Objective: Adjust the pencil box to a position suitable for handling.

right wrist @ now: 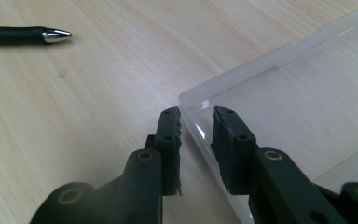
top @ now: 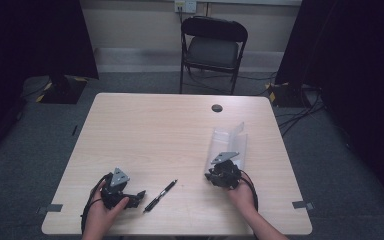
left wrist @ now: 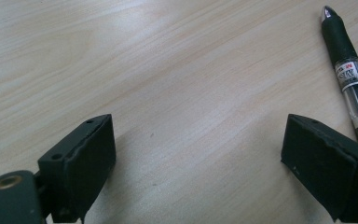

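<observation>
Clamping the clear case (right wrist: 307, 93) rim, right hand-held gripper (right wrist: 196, 122) lies low; left hand-held gripper (left wrist: 198, 154) gapes empty.

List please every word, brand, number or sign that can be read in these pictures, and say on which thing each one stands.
Pen, white label on the barrel in the left gripper view: small printed letters with a red mark above them, too blurred to read.
Clear plastic case: no text.
Table: no text.
No other readable text.

Both forearms are entering over the tabletop's near edge; left tongs (top: 139, 194) are gaping wide, right tongs (right wrist: 196, 135) are pinching nearly closed.
</observation>
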Available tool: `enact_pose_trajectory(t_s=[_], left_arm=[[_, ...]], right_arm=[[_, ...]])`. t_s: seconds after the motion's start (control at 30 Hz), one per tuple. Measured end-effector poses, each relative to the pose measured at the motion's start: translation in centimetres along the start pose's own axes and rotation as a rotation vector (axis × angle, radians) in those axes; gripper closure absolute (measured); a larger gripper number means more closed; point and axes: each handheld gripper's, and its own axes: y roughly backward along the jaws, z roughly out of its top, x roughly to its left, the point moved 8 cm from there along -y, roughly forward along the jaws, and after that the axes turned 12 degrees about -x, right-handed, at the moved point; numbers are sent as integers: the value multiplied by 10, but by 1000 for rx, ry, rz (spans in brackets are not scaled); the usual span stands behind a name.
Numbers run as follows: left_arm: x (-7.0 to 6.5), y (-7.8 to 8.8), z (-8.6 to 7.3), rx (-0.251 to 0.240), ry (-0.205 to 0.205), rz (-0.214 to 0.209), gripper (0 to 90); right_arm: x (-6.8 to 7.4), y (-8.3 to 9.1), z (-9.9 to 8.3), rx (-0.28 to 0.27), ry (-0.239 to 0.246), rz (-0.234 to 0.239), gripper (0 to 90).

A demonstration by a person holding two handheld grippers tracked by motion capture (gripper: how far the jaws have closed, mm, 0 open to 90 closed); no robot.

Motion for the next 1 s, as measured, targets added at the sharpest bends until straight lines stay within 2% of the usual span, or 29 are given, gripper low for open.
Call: enact_pose_trajectory(t_s=[0.07, 0.17, 0.27, 0.33, 0.43, 0.5, 0.57, 0.77, 1.0], left_arm=[[0, 0, 0, 1, 1, 0, 97], [0, 0, 0, 1, 1, 0, 97], [0, 0, 0, 1, 1, 0, 97], [0, 0, 0, 0, 1, 0, 98], [0, 0, 0, 1, 0, 0, 97], [0, 0, 0, 0, 0, 0, 97], [0, 0, 0, 0, 2, 0, 97], [0, 0, 0, 0, 1, 0, 97], [0, -1, 0, 4, 1, -4, 96]], right_arm=[[4, 0, 0, 4, 13, 9, 728], [7, -1, 1, 5, 9, 15, 725], [8, 0, 2, 0, 8, 10, 646], [10, 3, 2, -9, 10, 23, 616], [18, 16, 8, -53, 18, 61, 530], [22, 22, 8, -55, 17, 88, 467], [28, 28, 7, -69, 5, 136, 428], [37, 42, -7, -59, 35, 198, 299], [36, 47, -32, -52, 66, 221, 232]])
